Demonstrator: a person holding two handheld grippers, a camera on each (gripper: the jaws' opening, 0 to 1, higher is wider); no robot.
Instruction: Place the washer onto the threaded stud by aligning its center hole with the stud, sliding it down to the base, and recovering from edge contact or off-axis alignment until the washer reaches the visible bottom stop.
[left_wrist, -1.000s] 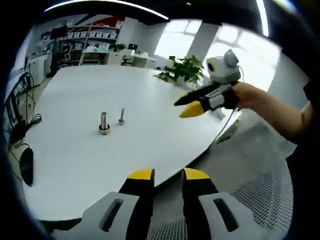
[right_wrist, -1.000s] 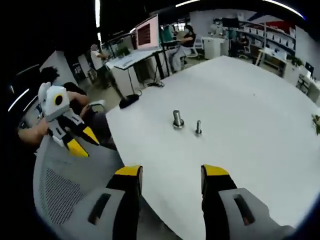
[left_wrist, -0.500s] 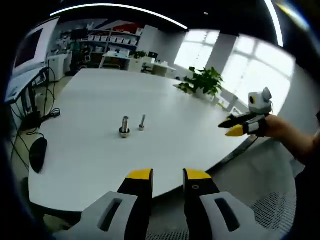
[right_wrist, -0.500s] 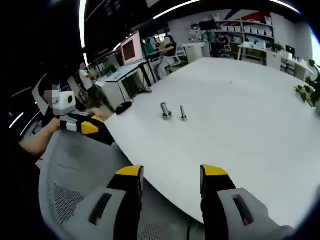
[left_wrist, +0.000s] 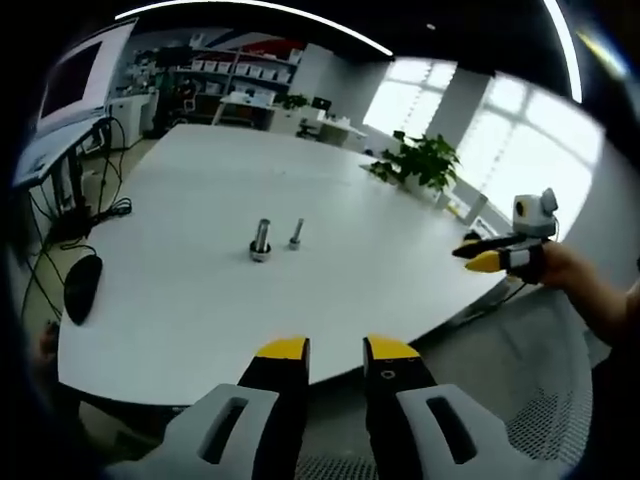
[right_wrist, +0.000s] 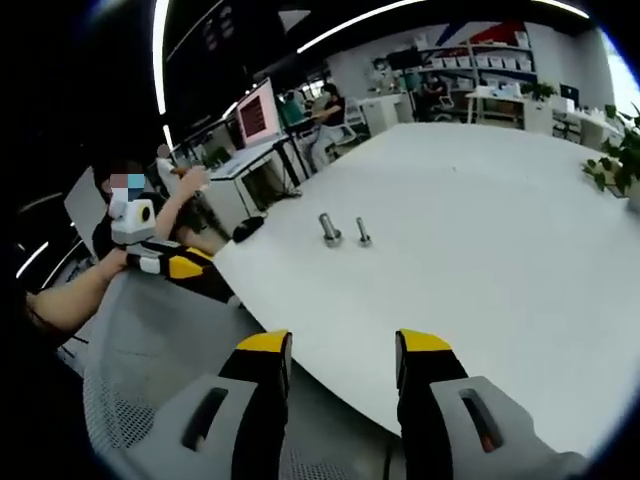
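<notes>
Black mouse (left_wrist: 82, 287) at white table's (left_wrist: 190, 300) edge, potted plant (left_wrist: 428, 162) beyond

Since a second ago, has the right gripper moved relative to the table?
Yes. In the left gripper view the right gripper was over the white table; now it is back past the table's edge, off the tabletop.

Left gripper (left_wrist: 335, 348) and right gripper (right_wrist: 334, 342) both hover empty, jaws parted.
</notes>
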